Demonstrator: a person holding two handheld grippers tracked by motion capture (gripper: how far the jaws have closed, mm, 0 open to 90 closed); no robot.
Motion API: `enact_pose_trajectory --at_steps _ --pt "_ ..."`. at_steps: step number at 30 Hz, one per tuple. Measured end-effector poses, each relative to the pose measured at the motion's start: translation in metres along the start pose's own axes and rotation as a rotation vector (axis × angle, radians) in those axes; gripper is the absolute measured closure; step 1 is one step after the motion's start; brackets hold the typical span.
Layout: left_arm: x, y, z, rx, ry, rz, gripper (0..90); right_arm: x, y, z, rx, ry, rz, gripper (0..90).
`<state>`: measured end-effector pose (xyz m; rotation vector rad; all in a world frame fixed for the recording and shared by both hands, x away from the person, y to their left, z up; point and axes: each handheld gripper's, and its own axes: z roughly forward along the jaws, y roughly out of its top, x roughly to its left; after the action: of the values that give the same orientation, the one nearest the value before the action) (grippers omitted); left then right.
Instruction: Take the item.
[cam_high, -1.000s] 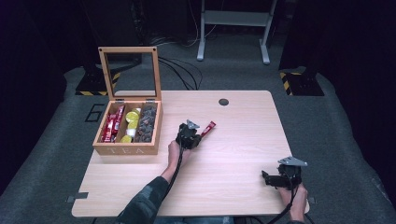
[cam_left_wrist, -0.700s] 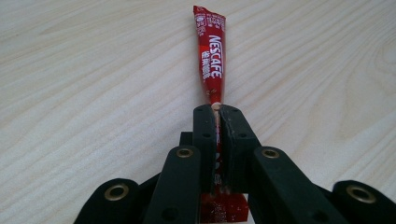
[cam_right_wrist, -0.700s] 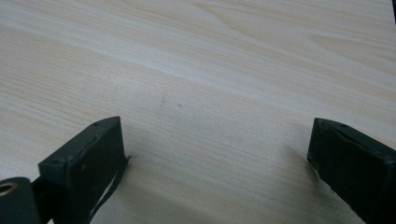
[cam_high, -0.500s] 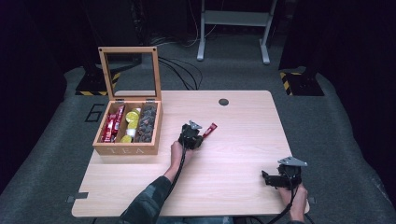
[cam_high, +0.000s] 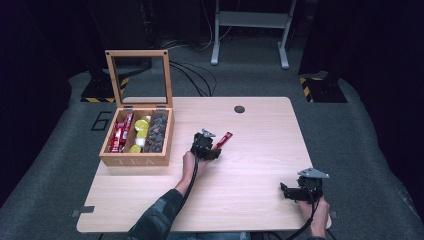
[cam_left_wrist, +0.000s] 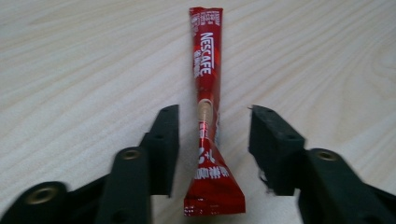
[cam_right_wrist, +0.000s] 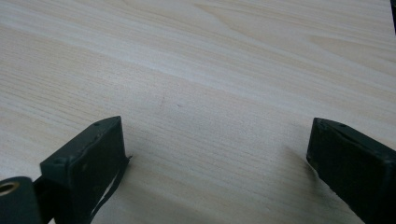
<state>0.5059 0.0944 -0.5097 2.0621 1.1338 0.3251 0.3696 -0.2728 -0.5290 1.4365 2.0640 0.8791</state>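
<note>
left tongs (cam_left_wrist: 212, 140) released, jaws either side of sachet (cam_left_wrist: 207, 102) (red, flat on worktop (cam_high: 250, 130) near centre) | right tongs (cam_right_wrist: 215, 154) released, near front right corner | tea box (cam_high: 136, 145) at left edge

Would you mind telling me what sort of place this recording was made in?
Probably a lab or recording studio, not a home: a lone wooden table on grey carpet with dark surroundings, cables across the floor, hazard tape, and a metal stand behind.

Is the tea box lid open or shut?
Open: the tea box has its lid standing upright, with the three compartments exposed.
</note>
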Motion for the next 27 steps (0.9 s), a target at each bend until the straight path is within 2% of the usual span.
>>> enact_pose_trajectory --at_steps 1,3,9,12,13,17,18,26,27 --pt "0.001 0.001 -0.002 0.003 -0.007 0.015 42.0 0.0 0.0 0.0 -0.001 0.0 0.002 4.1" --pt "0.0 0.001 -0.006 0.0 -0.013 0.019 33.3 0.0 0.0 0.0 -0.001 0.001 0.0 4.2" --pt "-0.004 0.001 -0.026 -0.025 -0.017 0.069 24.6 -0.001 0.0 0.0 -0.002 0.005 0.002 4.2" --pt "-0.005 -0.001 -0.037 -0.033 -0.021 0.083 21.6 -0.001 0.0 0.0 -0.002 0.005 0.002 4.2" --pt "-0.004 -0.001 -0.041 -0.027 -0.022 0.101 20.5 -0.001 0.0 0.0 -0.002 0.005 0.003 4.2" --pt "-0.002 -0.005 -0.06 -0.042 -0.02 0.112 17.4 -0.001 0.0 0.0 -0.002 0.006 0.004 4.2" --pt "-0.001 -0.006 -0.064 -0.037 -0.021 0.127 16.9 -0.001 0.0 0.0 -0.002 0.007 0.004 4.2" --pt "0.002 -0.016 -0.095 -0.07 -0.026 0.134 15.5 -0.001 0.0 0.0 -0.001 0.008 0.007 4.2" --pt "0.002 -0.017 -0.101 -0.063 -0.022 0.148 15.4 -0.001 0.0 0.0 0.001 0.008 0.004 4.2"
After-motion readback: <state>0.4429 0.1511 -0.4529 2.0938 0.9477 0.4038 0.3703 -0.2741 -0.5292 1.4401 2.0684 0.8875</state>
